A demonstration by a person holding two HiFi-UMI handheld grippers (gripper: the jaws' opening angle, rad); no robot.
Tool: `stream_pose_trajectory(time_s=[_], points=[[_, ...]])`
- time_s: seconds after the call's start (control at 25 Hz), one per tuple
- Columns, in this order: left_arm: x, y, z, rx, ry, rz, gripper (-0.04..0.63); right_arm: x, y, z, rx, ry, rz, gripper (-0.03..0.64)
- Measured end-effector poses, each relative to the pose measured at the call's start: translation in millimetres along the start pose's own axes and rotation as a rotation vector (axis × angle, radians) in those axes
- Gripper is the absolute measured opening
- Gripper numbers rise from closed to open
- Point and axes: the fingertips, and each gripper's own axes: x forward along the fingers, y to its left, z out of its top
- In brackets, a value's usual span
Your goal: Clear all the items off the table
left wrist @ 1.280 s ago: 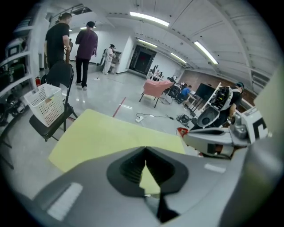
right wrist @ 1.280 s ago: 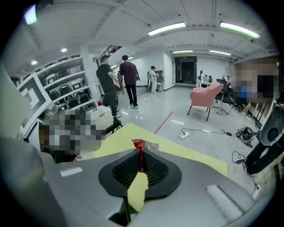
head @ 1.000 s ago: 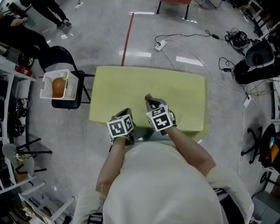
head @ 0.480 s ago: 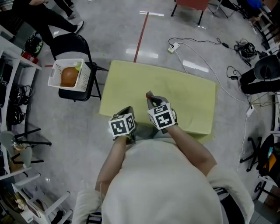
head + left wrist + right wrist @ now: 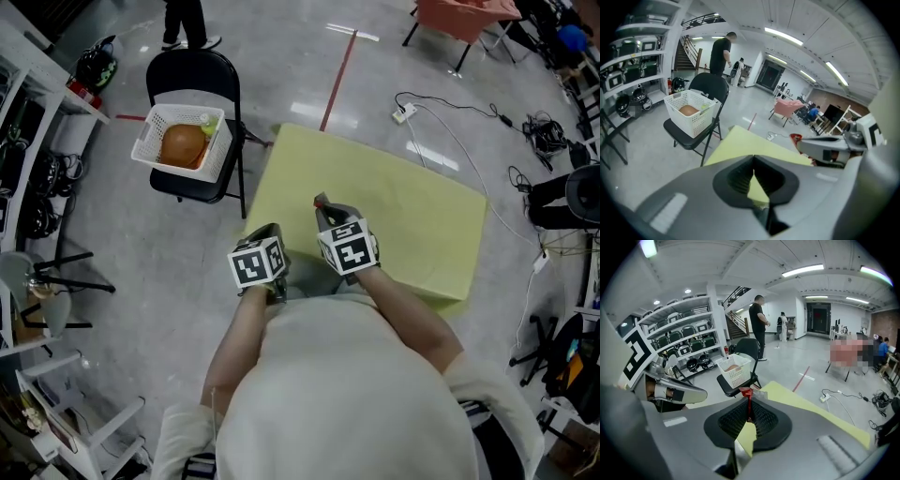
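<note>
Wrapper in down-tilted right hand-held gripper

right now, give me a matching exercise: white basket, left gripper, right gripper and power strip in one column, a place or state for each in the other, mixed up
Things
1. white basket
2. left gripper
3. right gripper
4. power strip

Place or state
A. shut on a small red item
B. on the floor beyond the table
C. on the seat of the black chair
D. shut, nothing between its jaws

Pairs: 1-C, 2-D, 3-A, 4-B
</note>
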Motion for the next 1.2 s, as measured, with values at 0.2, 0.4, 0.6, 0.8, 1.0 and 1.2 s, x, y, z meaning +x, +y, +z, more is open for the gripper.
stream_pose_trajectory(time_s=[0.2,0.4,0.6,0.8,1.0,1.2], points=[[-16,52,18,-0.044,-0.038,0.022,0.009,26,41,21,-0.03,0.005,0.024,0.014],[-34,102,22,-0.075,-0.037,0.037,0.009,48,85,40,-0.03,0.0,0.043,0.014],[-54,153,24,-0.094,-0.037,0.048,0.009,71,126,56,-0.023,-0.009,0.054,0.014],[-68,196,24,-0.12,-0.048,0.067,0.009,90,156,66,-0.021,-0.011,0.064,0.014],[-81,233,27,-0.168,-0.063,0.09,0.009,107,183,80,-0.031,-0.015,0.092,0.014],[-89,257,30,-0.219,-0.086,0.109,0.009,120,201,91,-0.065,0.0,0.13,0.014]])
